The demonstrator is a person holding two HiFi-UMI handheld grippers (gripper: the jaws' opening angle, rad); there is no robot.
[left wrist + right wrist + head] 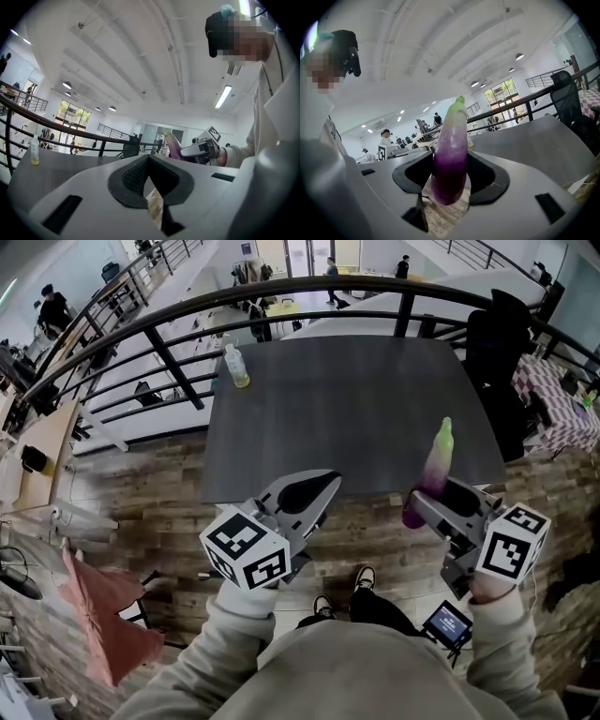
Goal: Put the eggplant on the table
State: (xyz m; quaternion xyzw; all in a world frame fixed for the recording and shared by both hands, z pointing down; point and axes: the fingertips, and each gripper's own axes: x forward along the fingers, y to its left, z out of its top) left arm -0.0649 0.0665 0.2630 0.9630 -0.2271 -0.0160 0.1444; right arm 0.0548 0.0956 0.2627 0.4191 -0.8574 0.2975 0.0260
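A purple eggplant (434, 470) with a green tip stands upright in my right gripper (427, 498), over the near right edge of the dark grey table (347, 409). In the right gripper view the jaws press on the lower half of the eggplant (451, 159), and my right gripper (450, 164) is shut on it. My left gripper (328, 482) hovers at the table's near edge, left of the eggplant, with its jaws meeting at the tips and nothing between them. From the left gripper (149, 157) view, the eggplant (172, 144) shows to the right.
A small plastic bottle (235, 365) of yellowish liquid stands at the table's far left corner. A curved black railing (281, 296) runs behind the table. A black chair (497, 343) stands at the right, a red cloth (103, 615) lies at the lower left.
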